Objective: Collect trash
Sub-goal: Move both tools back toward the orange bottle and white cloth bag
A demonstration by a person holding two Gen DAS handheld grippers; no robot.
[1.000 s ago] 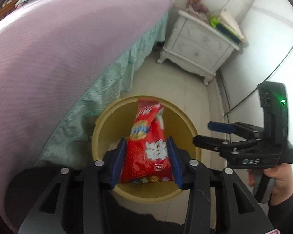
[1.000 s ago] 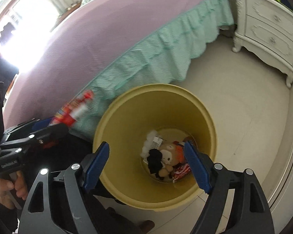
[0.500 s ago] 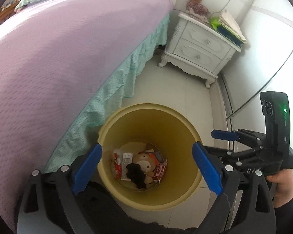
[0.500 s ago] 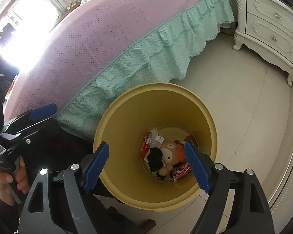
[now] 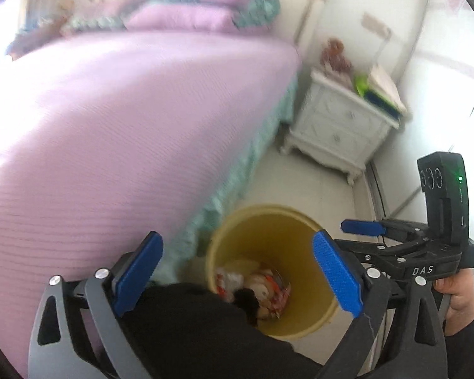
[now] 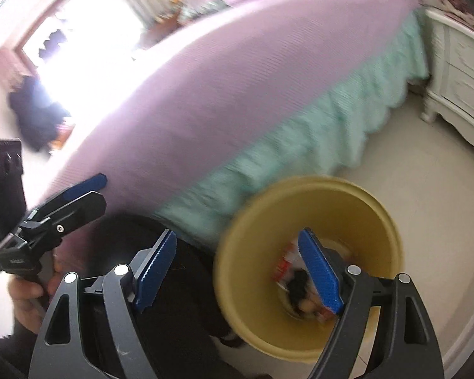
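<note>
A yellow trash bin (image 5: 265, 230) stands on the floor beside the bed and also shows in the right wrist view (image 6: 347, 202). Red and white wrappers and a small plush toy (image 5: 256, 287) lie at its bottom. My left gripper (image 5: 237, 274) is open and empty, above and left of the bin's mouth. My right gripper (image 6: 237, 268) is open and empty, at the bin's left rim. The right gripper shows in the left wrist view (image 5: 363, 229), and the left gripper in the right wrist view (image 6: 85, 186). Both views are blurred by motion.
A bed with a purple cover (image 5: 126, 132) and a teal skirt (image 6: 300, 145) fills the left. A white nightstand (image 5: 338, 126) with books and a toy stands against the far wall. My dark trouser leg (image 5: 189, 331) is below the grippers.
My left gripper opened and let the red snack bag drop into the bin. Since then both grippers have lifted and swung left, toward the bed.
</note>
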